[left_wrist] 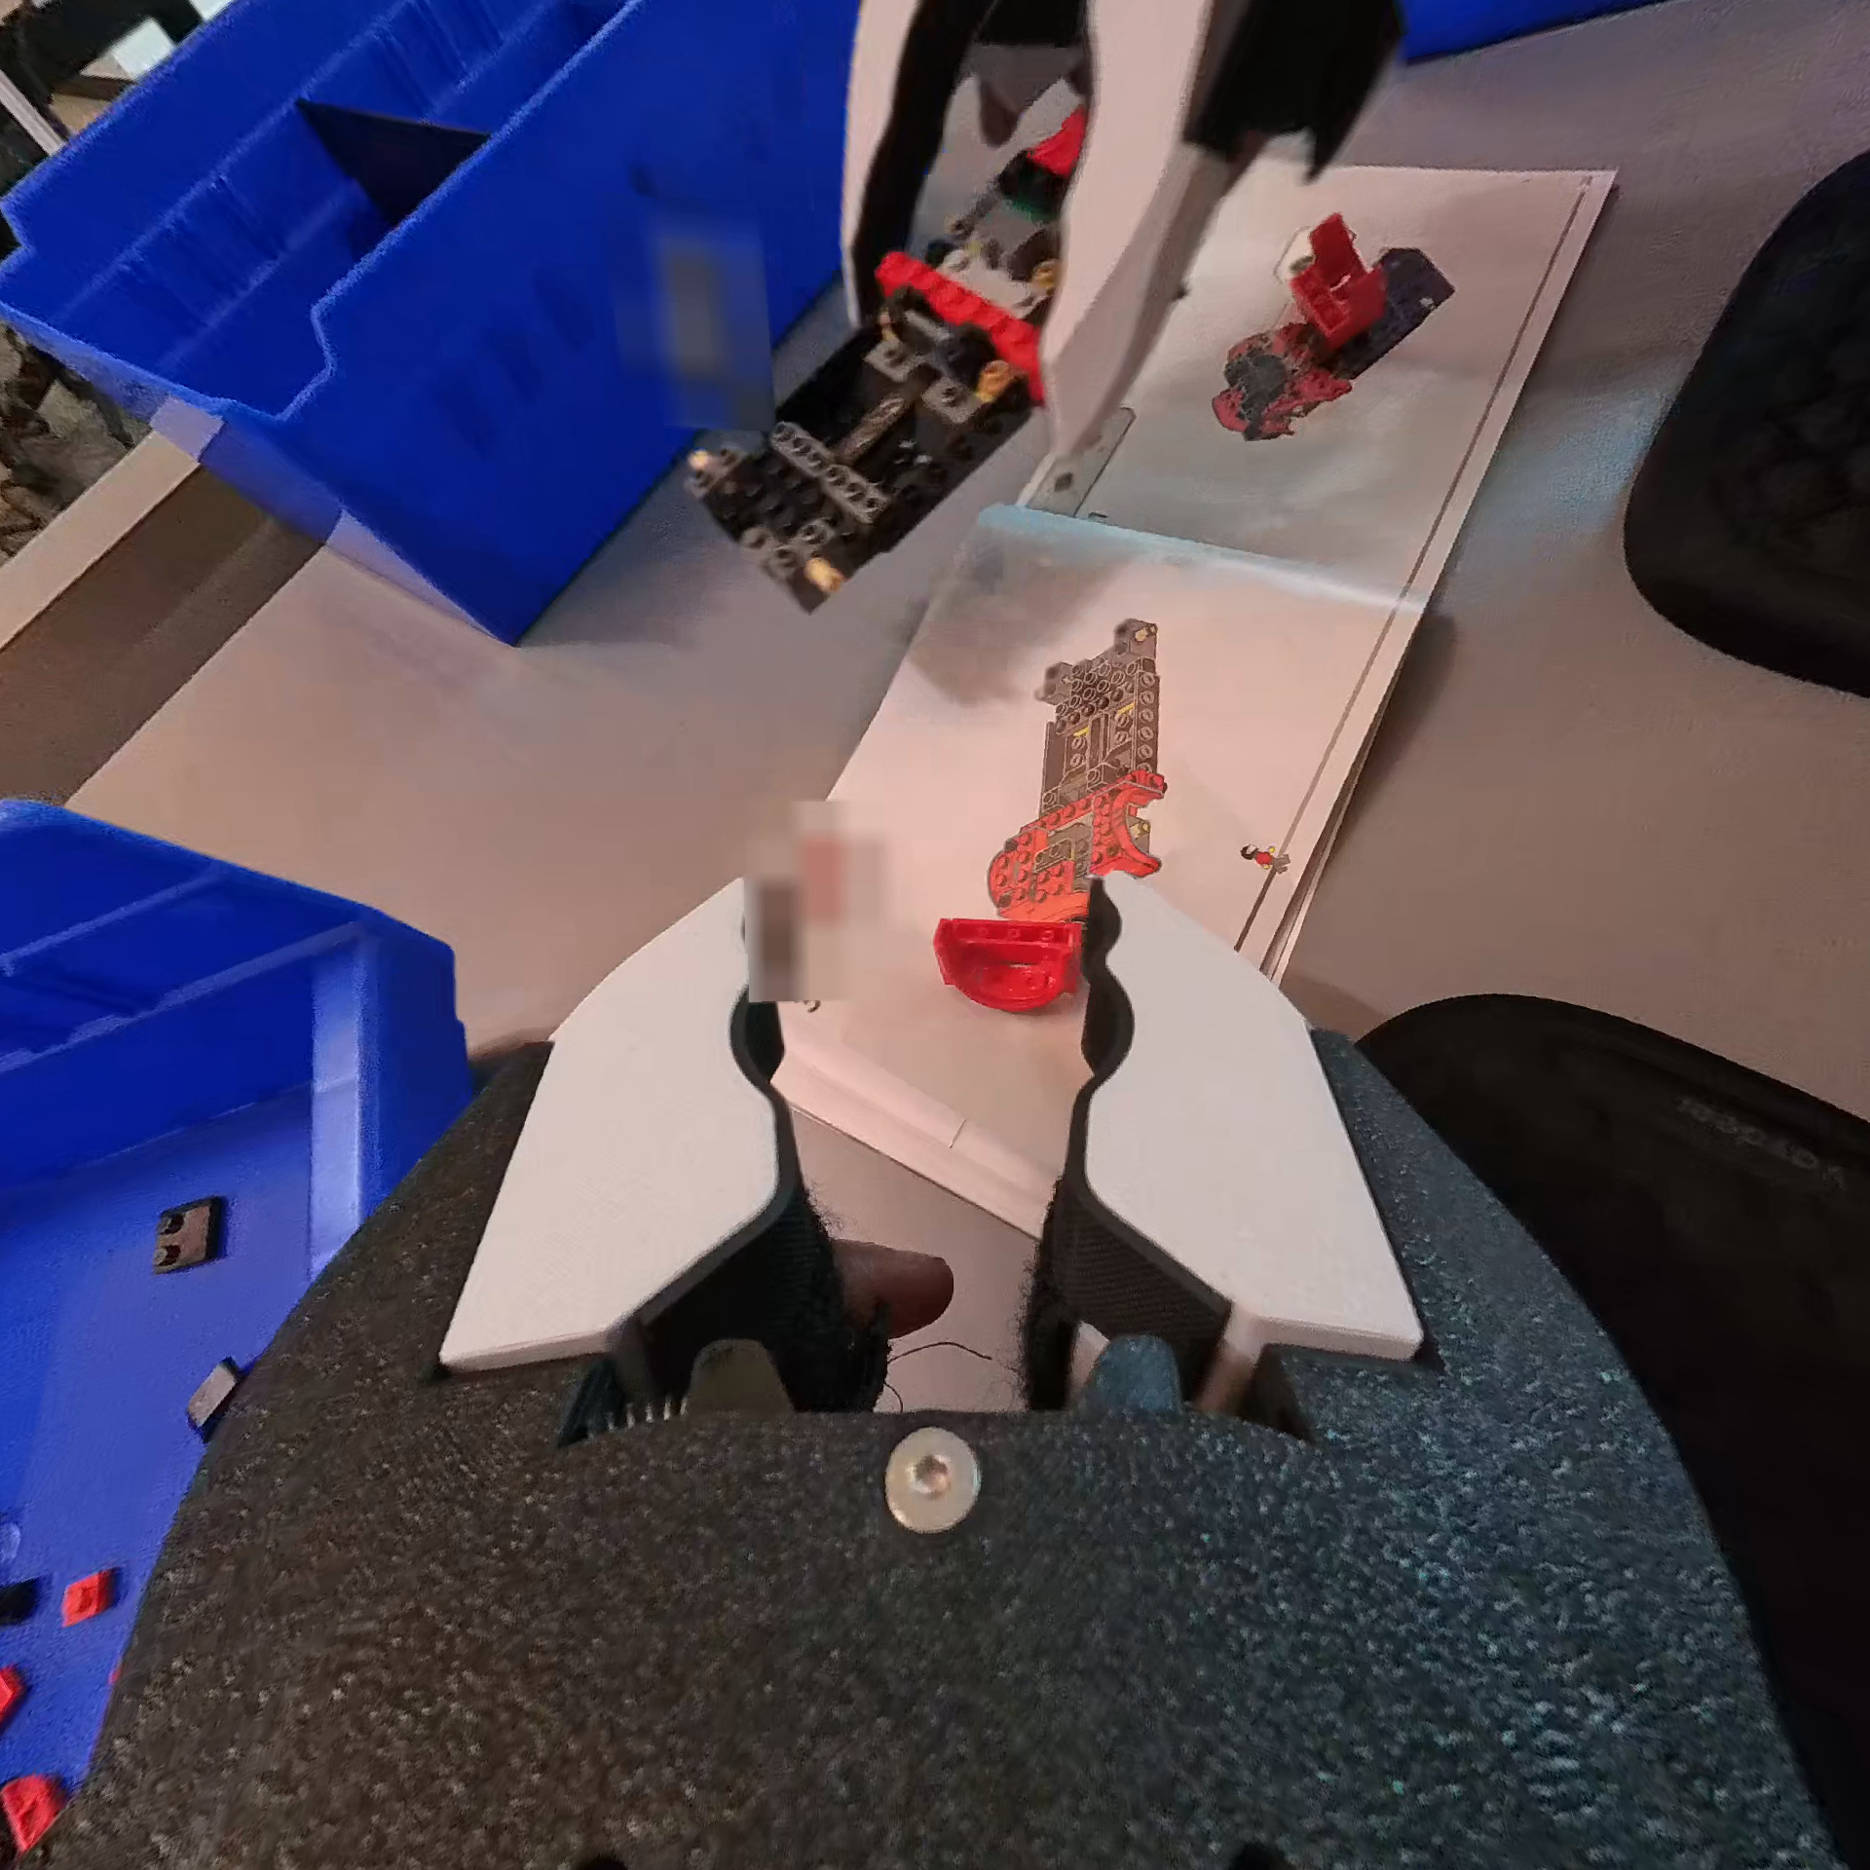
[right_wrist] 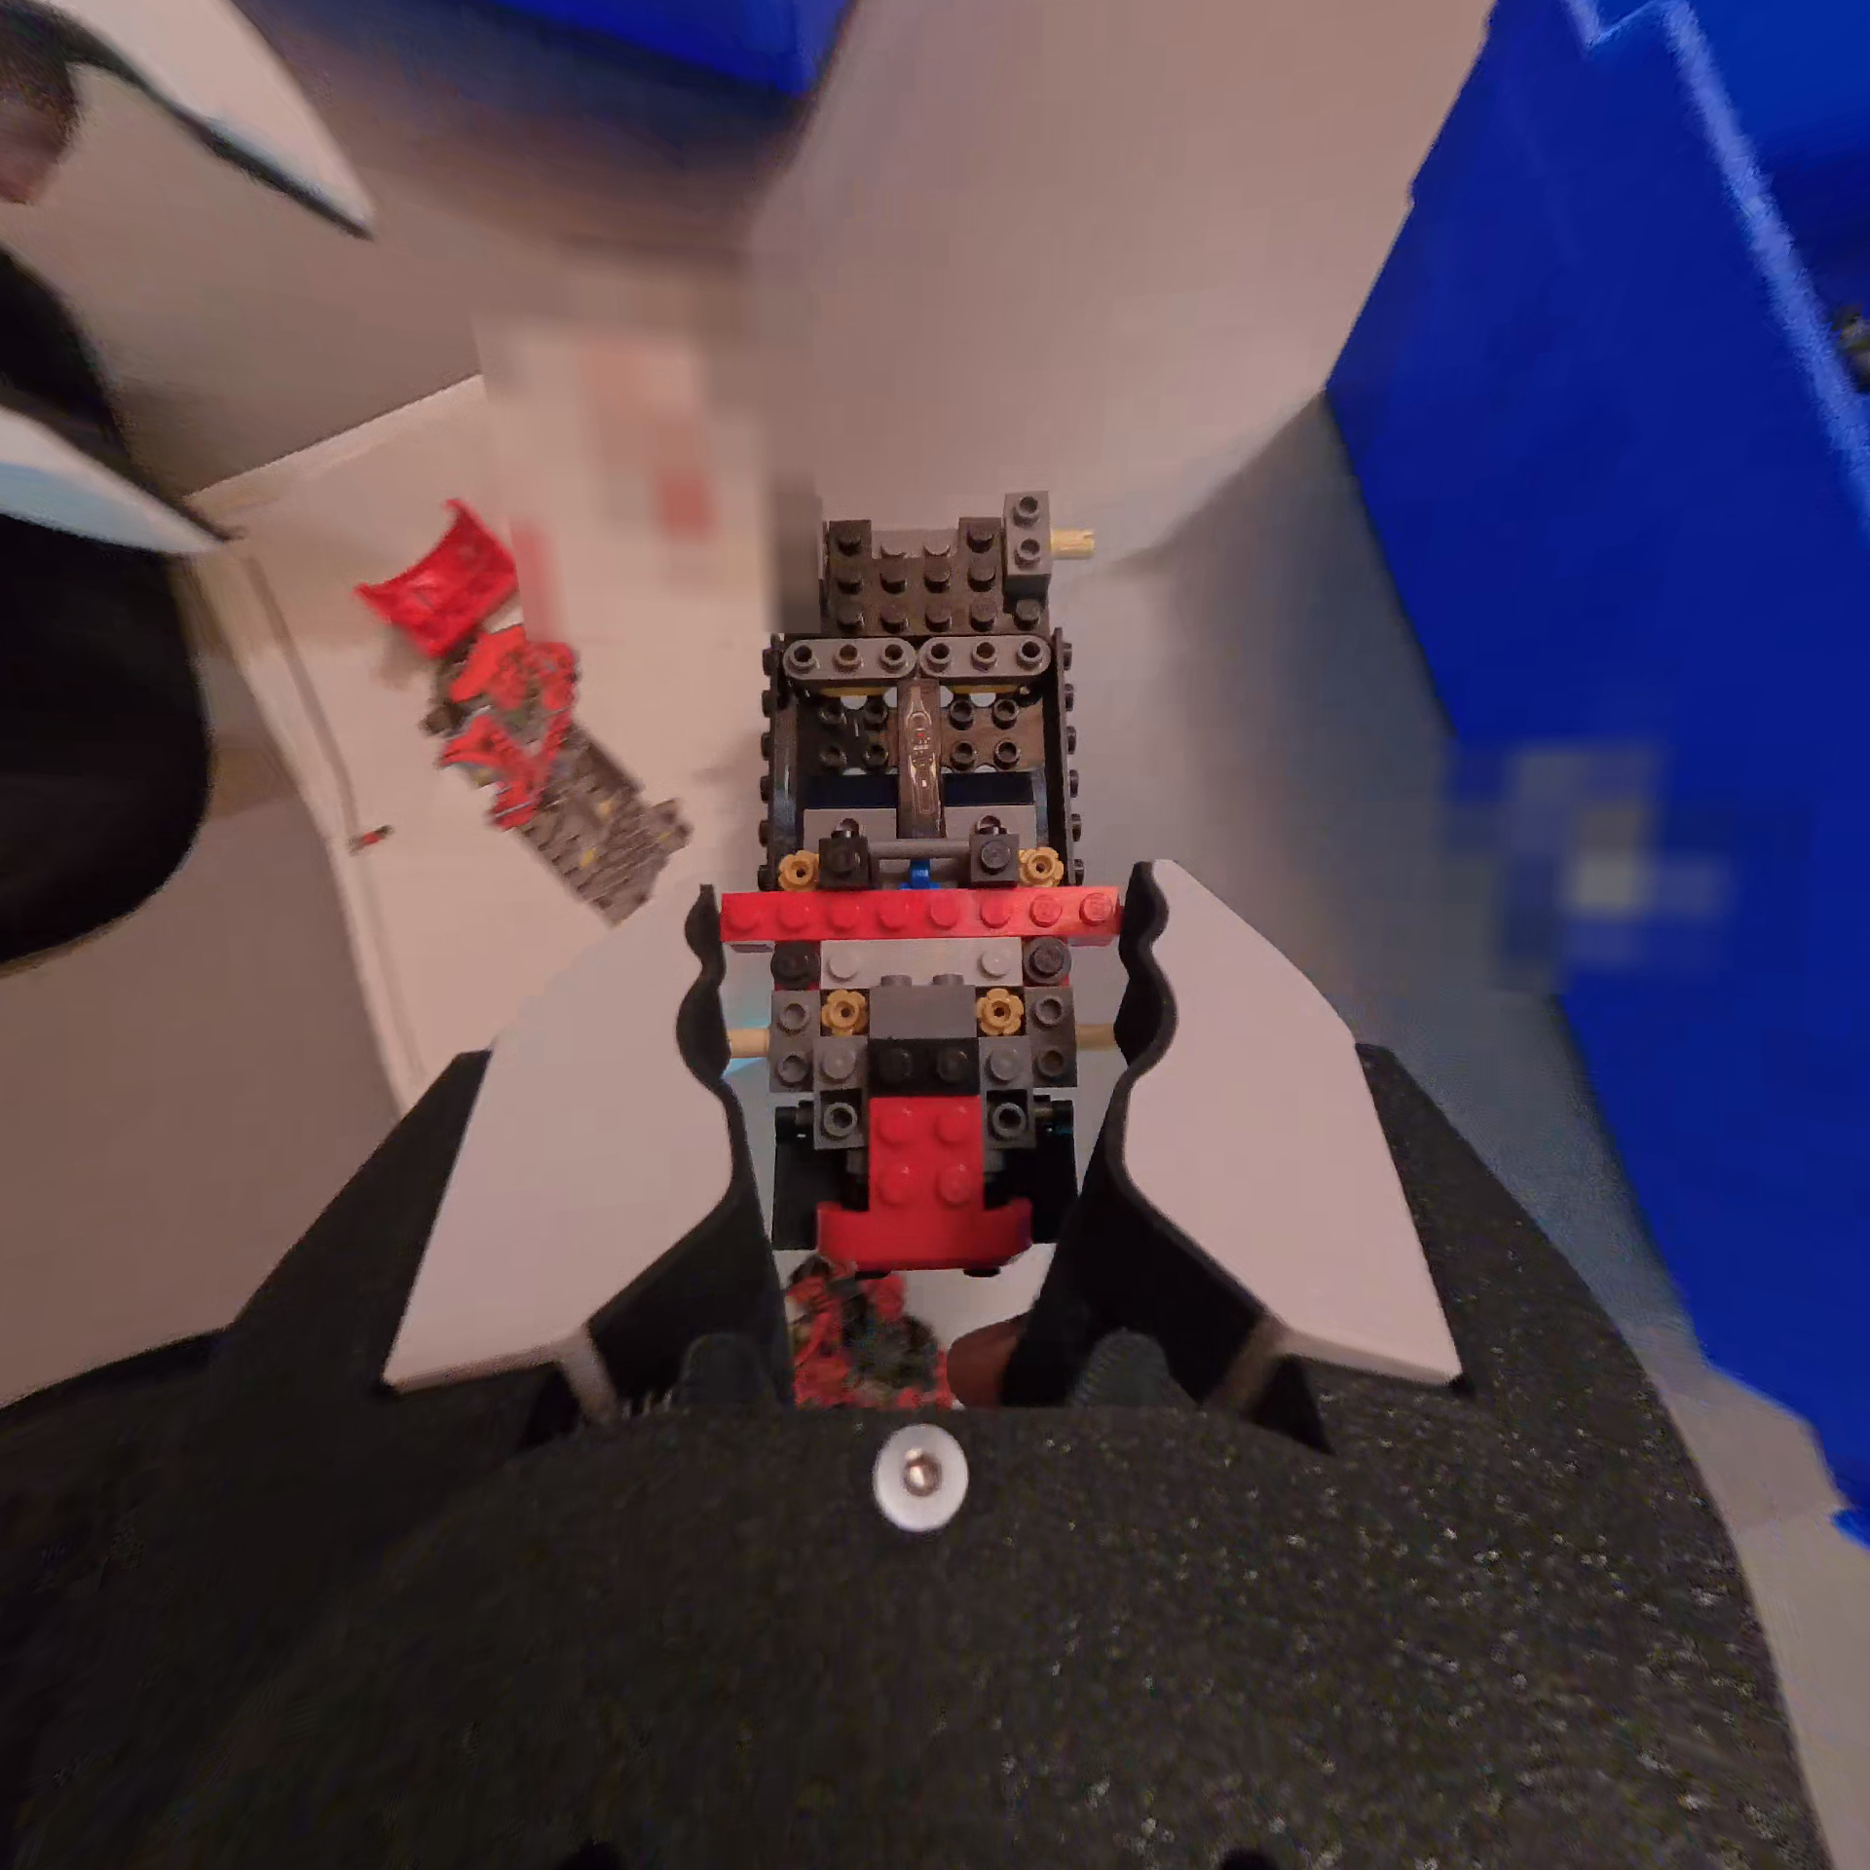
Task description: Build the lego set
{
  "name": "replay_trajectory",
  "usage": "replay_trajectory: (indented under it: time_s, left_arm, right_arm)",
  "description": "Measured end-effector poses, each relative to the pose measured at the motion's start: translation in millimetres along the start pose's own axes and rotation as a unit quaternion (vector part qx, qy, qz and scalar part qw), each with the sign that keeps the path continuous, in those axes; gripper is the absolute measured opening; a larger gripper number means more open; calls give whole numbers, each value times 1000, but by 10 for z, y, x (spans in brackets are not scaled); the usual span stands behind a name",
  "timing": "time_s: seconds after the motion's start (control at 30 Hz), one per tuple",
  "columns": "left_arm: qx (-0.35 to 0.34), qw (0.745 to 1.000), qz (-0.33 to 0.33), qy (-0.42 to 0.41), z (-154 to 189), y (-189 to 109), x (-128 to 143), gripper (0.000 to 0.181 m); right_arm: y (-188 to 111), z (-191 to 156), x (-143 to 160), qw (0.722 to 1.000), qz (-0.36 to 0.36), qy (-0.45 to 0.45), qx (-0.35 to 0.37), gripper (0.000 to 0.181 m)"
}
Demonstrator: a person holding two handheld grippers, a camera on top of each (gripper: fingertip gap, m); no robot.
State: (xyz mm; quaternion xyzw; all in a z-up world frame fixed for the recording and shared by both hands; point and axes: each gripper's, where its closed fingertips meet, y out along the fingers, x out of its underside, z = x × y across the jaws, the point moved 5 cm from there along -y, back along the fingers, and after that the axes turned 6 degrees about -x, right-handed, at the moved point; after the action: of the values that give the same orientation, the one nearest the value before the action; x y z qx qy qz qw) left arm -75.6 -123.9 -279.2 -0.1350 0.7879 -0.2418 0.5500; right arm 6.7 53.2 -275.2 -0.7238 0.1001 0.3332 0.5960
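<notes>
My right gripper [right_wrist: 926,901] is shut on the partly built black, grey and red lego car [right_wrist: 921,769], with the jaws against its sides at the long red plate. In the left wrist view the car [left_wrist: 870,425] hangs tilted above the table beside a blue bin, between the right gripper's white fingers [left_wrist: 1143,283]. My left gripper [left_wrist: 926,911] is open and empty. A loose red curved piece [left_wrist: 1007,961] lies on the open instruction booklet [left_wrist: 1265,627], just ahead of and between its fingertips. The piece also shows in the right wrist view [right_wrist: 445,587].
A large blue bin [left_wrist: 455,334] stands at the far left, and shows on the right in the right wrist view [right_wrist: 1619,607]. A second blue bin [left_wrist: 152,1164] at the near left holds several small red and black pieces. Dark rounded objects [left_wrist: 1771,455] lie at the right.
</notes>
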Motion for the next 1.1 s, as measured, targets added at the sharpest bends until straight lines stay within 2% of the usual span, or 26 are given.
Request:
replay_trajectory:
  time_s: [0.27, 0.53, 0.67, 0.9, 1.1]
  left_arm:
    - [16, 999, -15, 37, 153, 51, -50, 58]
    - [39, 998, -13, 48, 298, 39, -133, 58]
    - [56, 997, -5, 62, 374, 38, -161, 60]
    - [67, 996, -9, 58, 408, 75, -178, 62]
    - [86, 994, -15, 72, 513, 153, -224, 64]
  right_arm:
    - [-25, -493, 451, 998, -9, -29, -53, 76]
    - [42, -559, 645, 990, -30, -103, -93, 76]
    - [95, -542, 688, 984, -38, -139, -105, 76]
    - [116, -496, 689, 982, -30, -145, -119, 76]
    - [-164, -498, 586, 984, 58, -108, -128, 80]
